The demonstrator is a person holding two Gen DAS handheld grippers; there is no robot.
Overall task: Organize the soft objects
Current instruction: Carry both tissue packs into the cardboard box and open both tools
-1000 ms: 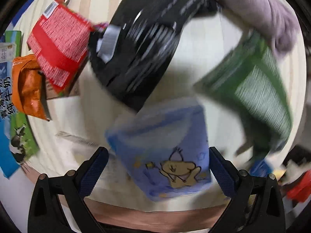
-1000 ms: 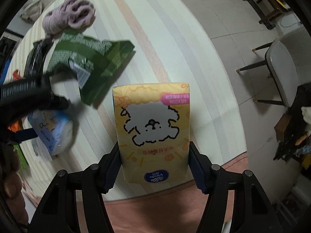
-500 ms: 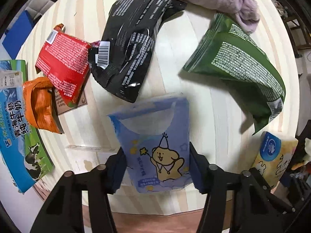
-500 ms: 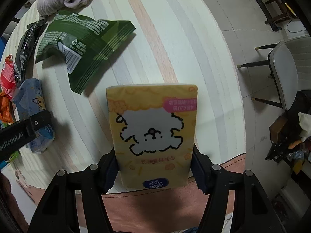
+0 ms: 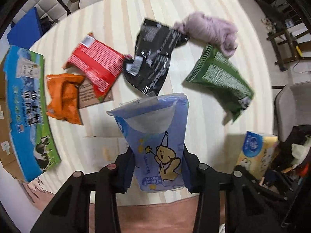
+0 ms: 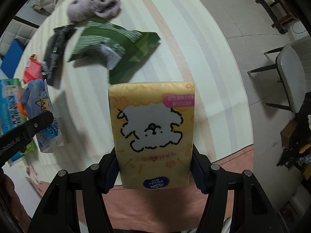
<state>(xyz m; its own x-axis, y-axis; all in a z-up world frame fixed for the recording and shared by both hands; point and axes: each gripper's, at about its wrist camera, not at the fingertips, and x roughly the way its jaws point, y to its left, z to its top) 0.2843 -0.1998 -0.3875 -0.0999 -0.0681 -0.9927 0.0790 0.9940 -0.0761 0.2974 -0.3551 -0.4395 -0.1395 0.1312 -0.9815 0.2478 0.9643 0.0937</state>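
My left gripper (image 5: 158, 167) is shut on a blue tissue pack (image 5: 153, 128) with a bear drawing and holds it above the striped table (image 5: 116, 19). The pack hangs pinched at its lower end. My right gripper (image 6: 154, 167) grips a yellow tissue pack (image 6: 151, 128) with a white dog drawing. Its jaws are closing slightly, with the pads pressed on the pack's sides. The right wrist view shows the blue pack (image 6: 41, 104) at the left, under the left gripper's black arm. A purple fluffy cloth (image 5: 210, 29) lies at the table's far side.
Snack bags lie spread on the table: green (image 5: 219, 77), black (image 5: 153, 58), red (image 5: 95, 66) and orange (image 5: 62, 95). A blue-green milk carton box (image 5: 25, 106) stands at the left edge. A grey chair (image 6: 291, 73) stands on the floor to the right.
The left jaws closed from wide open onto the blue tissue pack and lifted it off the table. The right gripper kept the yellow pack and barely moved.
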